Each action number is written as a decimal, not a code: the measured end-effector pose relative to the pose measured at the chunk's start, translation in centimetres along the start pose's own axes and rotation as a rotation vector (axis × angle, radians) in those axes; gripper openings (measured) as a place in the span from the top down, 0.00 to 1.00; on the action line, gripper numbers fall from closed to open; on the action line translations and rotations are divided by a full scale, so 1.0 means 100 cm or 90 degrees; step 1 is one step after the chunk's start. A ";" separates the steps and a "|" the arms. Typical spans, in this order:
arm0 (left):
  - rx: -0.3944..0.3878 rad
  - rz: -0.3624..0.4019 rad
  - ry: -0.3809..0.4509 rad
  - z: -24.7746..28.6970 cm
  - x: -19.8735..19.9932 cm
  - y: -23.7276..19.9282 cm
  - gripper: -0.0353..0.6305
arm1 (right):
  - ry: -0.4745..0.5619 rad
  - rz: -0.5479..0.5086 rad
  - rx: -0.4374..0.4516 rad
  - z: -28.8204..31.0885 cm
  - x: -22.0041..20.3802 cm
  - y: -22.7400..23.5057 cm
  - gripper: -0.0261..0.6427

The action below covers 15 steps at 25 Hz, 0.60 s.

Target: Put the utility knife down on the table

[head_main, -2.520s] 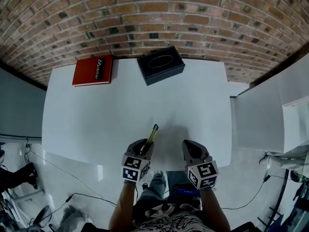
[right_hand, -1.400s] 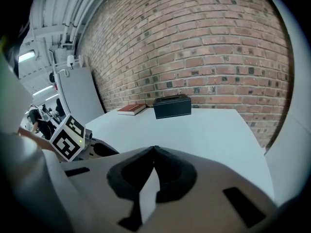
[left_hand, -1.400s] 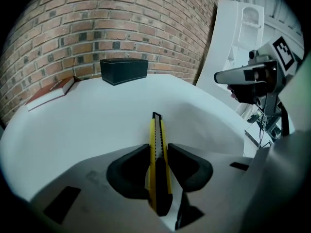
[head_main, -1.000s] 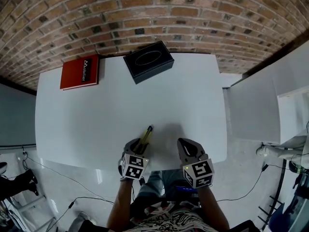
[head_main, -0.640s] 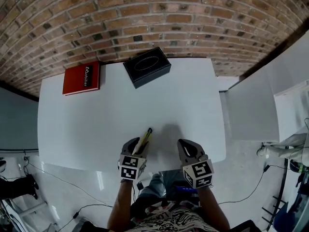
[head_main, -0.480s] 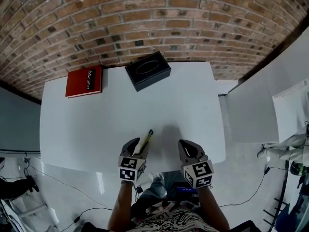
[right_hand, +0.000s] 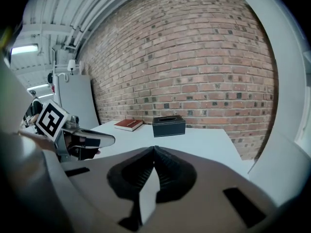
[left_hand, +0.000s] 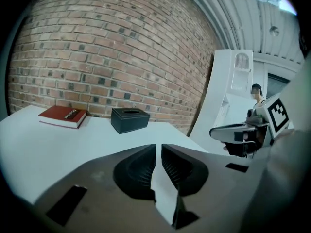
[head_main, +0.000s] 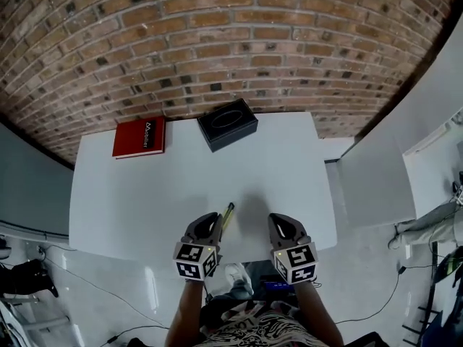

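Note:
The utility knife (head_main: 227,216), slim and yellow and black, shows in the head view on the white table (head_main: 145,186) near its front edge. It sits just ahead and right of my left gripper's (head_main: 212,221) tip. In the left gripper view the left gripper (left_hand: 158,147) is shut to a thin slit. Only white shows in the slit, and no knife appears in that view. My right gripper (head_main: 278,223) hovers beside it at the table's front edge. In its own view the right gripper (right_hand: 154,149) is shut and holds nothing.
A red book (head_main: 139,137) lies at the far left of the table, and a black tissue box (head_main: 227,123) stands at the far middle, both under a brick wall. A white panel (head_main: 372,186) adjoins the table's right side.
The head view has drawn back, so the table looks smaller. Both grippers and the knife keep their places relative to each other at the front edge.

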<state>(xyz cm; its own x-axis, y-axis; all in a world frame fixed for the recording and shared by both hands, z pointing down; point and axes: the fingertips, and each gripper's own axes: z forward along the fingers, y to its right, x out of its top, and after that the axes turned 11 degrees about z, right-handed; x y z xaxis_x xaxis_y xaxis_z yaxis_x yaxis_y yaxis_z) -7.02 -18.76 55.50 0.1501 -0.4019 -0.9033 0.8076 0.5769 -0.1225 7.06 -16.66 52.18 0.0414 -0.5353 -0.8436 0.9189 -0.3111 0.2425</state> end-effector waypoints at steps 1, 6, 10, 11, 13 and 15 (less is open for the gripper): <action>0.007 0.005 0.014 -0.004 0.007 -0.001 0.88 | 0.005 -0.005 -0.004 -0.002 0.002 -0.002 0.95; 0.028 0.025 0.068 -0.022 0.040 -0.007 0.90 | 0.050 0.010 -0.012 -0.013 0.022 -0.008 0.95; 0.034 0.037 0.088 -0.038 0.056 -0.005 0.91 | 0.105 0.038 -0.007 -0.028 0.039 -0.015 0.96; 0.032 0.037 0.091 -0.041 0.059 -0.005 0.91 | 0.114 0.039 -0.006 -0.031 0.041 -0.016 0.96; 0.030 0.036 0.100 -0.046 0.064 -0.005 0.91 | 0.118 0.029 -0.003 -0.034 0.044 -0.020 0.96; 0.024 0.024 0.115 -0.051 0.069 -0.005 0.91 | 0.110 0.012 -0.001 -0.034 0.044 -0.025 0.96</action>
<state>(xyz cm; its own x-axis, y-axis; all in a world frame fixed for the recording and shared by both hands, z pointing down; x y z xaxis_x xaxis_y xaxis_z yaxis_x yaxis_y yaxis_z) -9.31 -18.24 47.25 0.0785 -0.2450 -0.9663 0.8244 0.5610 -0.0752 6.24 -15.56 46.21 0.1258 -0.3975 -0.9090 0.9179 -0.3009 0.2586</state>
